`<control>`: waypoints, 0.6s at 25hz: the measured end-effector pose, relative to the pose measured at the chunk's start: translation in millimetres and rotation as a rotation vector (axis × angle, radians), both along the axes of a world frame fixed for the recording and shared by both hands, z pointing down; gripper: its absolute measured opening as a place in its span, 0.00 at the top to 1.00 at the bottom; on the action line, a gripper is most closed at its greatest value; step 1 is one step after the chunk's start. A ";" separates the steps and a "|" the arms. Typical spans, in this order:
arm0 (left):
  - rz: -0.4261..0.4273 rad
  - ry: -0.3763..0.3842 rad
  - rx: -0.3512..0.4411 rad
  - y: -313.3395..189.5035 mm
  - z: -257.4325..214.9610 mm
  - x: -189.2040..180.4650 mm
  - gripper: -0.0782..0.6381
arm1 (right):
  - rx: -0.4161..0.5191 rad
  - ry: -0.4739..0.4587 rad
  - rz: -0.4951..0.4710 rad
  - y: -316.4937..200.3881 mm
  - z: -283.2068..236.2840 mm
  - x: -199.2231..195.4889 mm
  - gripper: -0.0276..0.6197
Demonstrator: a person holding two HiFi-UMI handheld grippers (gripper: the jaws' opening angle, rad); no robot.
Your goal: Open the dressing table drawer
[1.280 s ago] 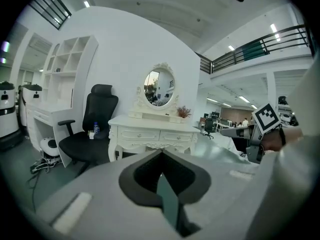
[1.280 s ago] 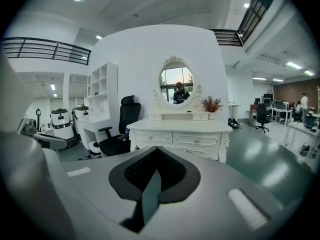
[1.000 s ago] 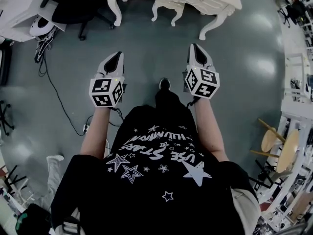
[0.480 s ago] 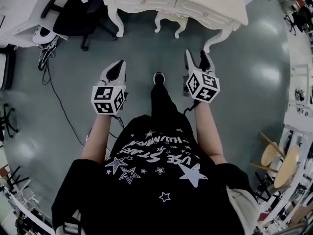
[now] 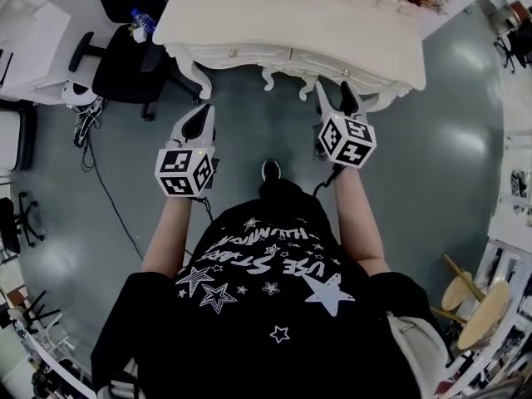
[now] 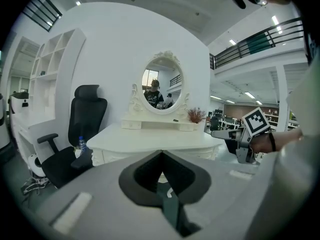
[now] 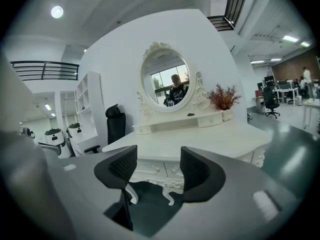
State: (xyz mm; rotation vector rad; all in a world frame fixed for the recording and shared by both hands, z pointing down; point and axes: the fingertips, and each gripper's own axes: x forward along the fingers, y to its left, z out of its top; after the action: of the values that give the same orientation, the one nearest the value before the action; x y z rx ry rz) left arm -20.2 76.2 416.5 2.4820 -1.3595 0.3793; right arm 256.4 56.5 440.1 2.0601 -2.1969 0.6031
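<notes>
The white carved dressing table drawer (image 5: 331, 63) is sitting shut in the front of the ornate white table (image 5: 291, 15), the right claw (image 5: 334, 90) is hovering wide and empty just before it, and the left claw (image 5: 202, 113) is hanging pinched together.

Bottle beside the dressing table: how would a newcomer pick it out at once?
Find the white carved dressing table with its oval mirror. To its left stands a black office chair; the small clear bottle with a blue cap rests on it, the only blue-capped thing there.
</notes>
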 end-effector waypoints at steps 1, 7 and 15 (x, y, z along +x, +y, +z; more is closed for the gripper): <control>-0.003 -0.001 0.001 -13.5 0.7 5.0 0.89 | -0.003 0.000 -0.010 -14.7 1.1 2.8 0.52; -0.053 0.017 -0.012 -72.3 3.8 22.9 0.89 | -0.035 0.008 -0.048 -79.8 12.2 14.0 0.53; -0.121 0.003 -0.046 -111.5 13.9 3.9 0.89 | -0.063 -0.012 -0.125 -130.7 24.8 -14.2 0.54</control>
State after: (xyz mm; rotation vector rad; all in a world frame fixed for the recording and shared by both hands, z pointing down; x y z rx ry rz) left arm -16.3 -35.2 430.4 2.3488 -1.4734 0.3756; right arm 242.2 -74.2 464.8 1.8769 -2.2618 0.6640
